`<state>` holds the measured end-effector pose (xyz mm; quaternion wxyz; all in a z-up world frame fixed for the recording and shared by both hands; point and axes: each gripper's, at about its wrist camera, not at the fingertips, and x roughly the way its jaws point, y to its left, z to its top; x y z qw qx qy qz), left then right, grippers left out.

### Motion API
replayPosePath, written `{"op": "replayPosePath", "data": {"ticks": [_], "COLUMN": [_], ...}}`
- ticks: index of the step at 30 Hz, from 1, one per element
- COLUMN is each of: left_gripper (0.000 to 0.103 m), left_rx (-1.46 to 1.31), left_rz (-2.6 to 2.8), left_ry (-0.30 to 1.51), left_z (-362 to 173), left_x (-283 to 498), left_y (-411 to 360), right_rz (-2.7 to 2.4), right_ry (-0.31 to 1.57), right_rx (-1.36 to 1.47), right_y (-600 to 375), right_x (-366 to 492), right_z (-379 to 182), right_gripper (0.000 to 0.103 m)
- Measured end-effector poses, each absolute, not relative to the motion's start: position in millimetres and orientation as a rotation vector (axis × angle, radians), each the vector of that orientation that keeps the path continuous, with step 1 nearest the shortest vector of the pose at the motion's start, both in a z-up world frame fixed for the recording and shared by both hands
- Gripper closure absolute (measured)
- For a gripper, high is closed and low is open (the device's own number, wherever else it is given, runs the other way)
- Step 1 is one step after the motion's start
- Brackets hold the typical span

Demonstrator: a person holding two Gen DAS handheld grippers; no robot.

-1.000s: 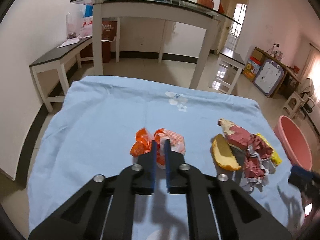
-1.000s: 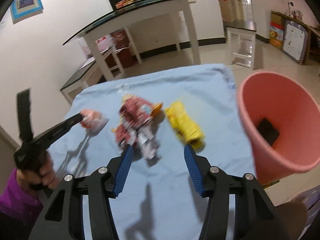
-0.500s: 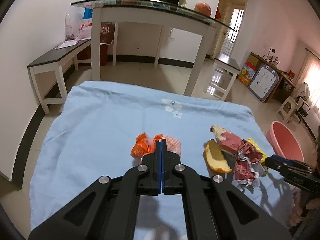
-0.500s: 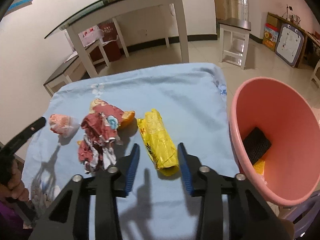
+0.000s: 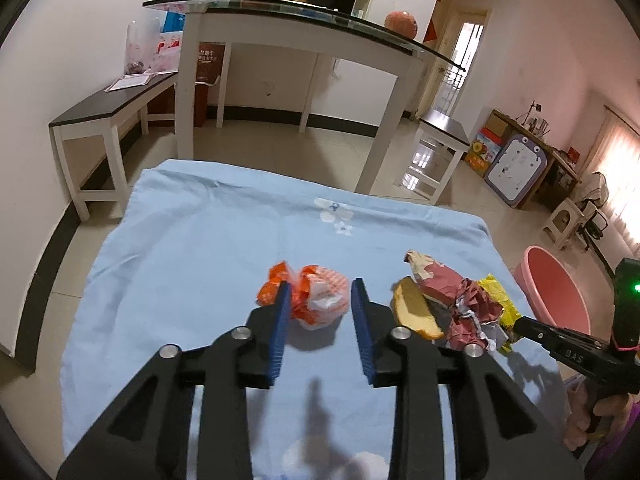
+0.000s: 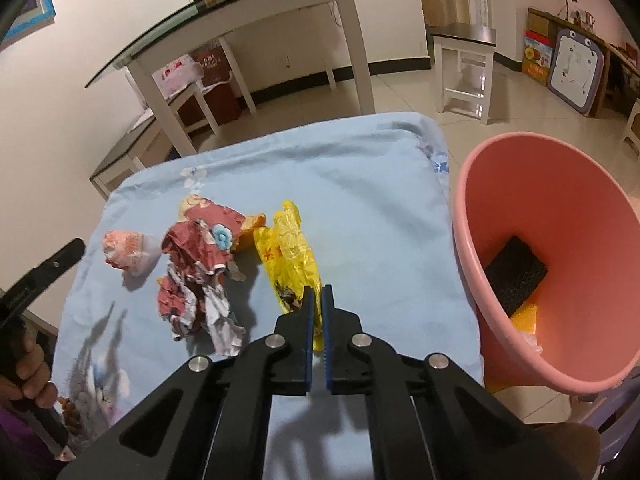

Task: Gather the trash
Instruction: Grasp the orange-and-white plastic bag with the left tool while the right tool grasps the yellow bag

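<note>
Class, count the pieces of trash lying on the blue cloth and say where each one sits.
4: orange-white wrapper between the left claw fingers; bread slice beside it; red crumpled wrapper mid-cloth; yellow wrapper pinched by the right claw. More may hide underneath.

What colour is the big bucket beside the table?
Pink; the bucket shows best in the right wrist view.

We see white walls with a dark baseboard and a glossy pale tile floor. A glass-topped table on white legs stands beside a low dark-topped bench. At far right, bright light comes through what may be a curtained window.
</note>
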<state>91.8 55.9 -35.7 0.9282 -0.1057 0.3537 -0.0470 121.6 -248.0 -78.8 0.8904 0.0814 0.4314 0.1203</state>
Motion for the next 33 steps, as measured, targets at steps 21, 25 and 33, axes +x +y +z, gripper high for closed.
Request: {"op": "replayPosePath", "data": {"ticks": [21,25,33], "left_gripper": [0.096,0.096,0.096], "left_rx": [-0.127,-0.139,-0.154], "left_rz": [-0.045,-0.047,-0.051], "left_ry": [0.743,0.727,0.690], "left_z": [-59.5,-51.9,-32.1], "left_x": [107.6,101.3,86.4], "left_y": [50.4,53.2,53.5], "right_rz": [0.291,0.286,0.293], "right_ry": [0.918,0.933,0.928], "right_rx": [0.147,0.127,0.145], "right_y": [-239.4,-235.8,-242.1], "right_x": [110.6,114.4,111.4], "right_z": [-79.2,-85.1,-87.4], "right_gripper": [0.061,0.060,0.098]}}
